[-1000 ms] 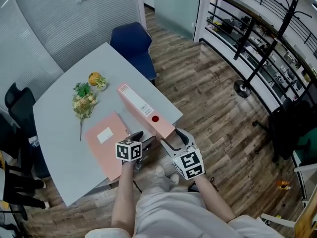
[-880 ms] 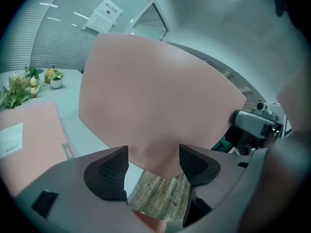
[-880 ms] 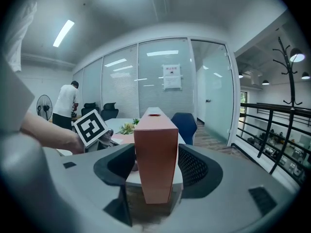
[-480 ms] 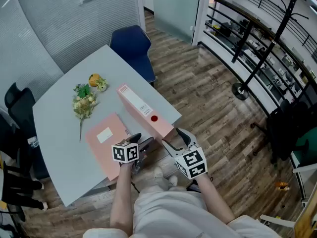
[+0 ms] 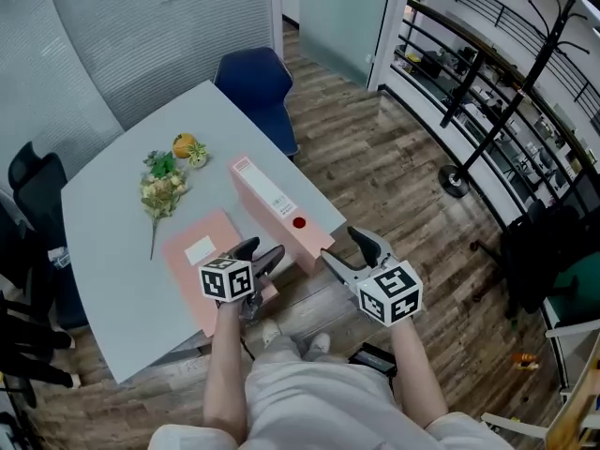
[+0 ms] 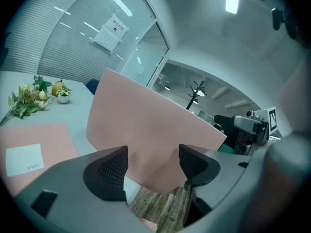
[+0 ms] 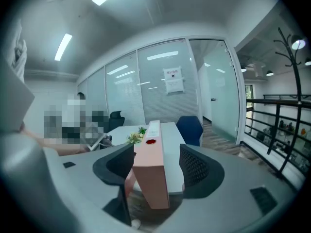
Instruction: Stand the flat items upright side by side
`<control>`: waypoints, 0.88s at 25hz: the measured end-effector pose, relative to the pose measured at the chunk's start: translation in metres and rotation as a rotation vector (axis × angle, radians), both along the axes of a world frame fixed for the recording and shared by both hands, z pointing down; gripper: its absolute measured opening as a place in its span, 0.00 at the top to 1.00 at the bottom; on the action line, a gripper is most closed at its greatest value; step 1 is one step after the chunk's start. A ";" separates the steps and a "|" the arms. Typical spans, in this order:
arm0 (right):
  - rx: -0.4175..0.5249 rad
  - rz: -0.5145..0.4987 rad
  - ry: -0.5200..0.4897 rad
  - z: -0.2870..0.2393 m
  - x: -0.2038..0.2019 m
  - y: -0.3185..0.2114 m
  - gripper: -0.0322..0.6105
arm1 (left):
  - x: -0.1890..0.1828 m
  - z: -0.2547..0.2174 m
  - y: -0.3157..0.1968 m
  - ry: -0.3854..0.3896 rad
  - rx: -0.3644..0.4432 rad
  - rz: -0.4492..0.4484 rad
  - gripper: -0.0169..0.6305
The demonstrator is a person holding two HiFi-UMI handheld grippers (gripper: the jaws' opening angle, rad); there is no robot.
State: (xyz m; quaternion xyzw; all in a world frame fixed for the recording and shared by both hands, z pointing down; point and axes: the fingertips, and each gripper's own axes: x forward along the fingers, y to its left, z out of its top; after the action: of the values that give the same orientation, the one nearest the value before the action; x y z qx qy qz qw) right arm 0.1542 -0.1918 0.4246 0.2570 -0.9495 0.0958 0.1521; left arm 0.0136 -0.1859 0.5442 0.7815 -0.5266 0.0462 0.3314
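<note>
Standing on edge, the pink binder [image 5: 277, 209] sits just ahead of the left gripper [image 5: 264, 252] and right gripper [image 5: 345, 248], both with jaws apart, untouching.

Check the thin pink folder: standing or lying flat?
Flat. The folder lies face up on the table, white label showing, beside the upright binder.

Head view looks steeply down over the counter [image 5: 103, 216]. Both gripper views sit low and close at its edge, facing across; all share the pink binder [image 5: 275, 204].
</note>
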 end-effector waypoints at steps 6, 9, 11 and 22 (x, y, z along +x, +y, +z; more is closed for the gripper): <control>-0.037 -0.052 0.022 -0.014 -0.027 -0.018 0.49 | -0.019 -0.012 -0.009 0.015 0.031 0.028 0.48; -0.038 -0.075 0.062 -0.019 -0.047 -0.023 0.49 | -0.031 -0.017 -0.012 0.029 0.040 0.041 0.48; -0.038 -0.077 0.076 -0.024 -0.060 -0.027 0.49 | -0.036 -0.022 -0.012 0.061 0.045 0.047 0.48; -0.070 -0.092 0.151 -0.032 -0.131 -0.051 0.49 | -0.054 -0.043 -0.020 0.223 0.104 0.072 0.48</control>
State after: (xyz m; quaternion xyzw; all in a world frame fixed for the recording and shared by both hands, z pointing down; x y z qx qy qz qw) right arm 0.0227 -0.2428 0.3927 0.2139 -0.9423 0.1019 0.2366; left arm -0.0403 -0.2060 0.5007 0.8162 -0.4600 -0.0563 0.3450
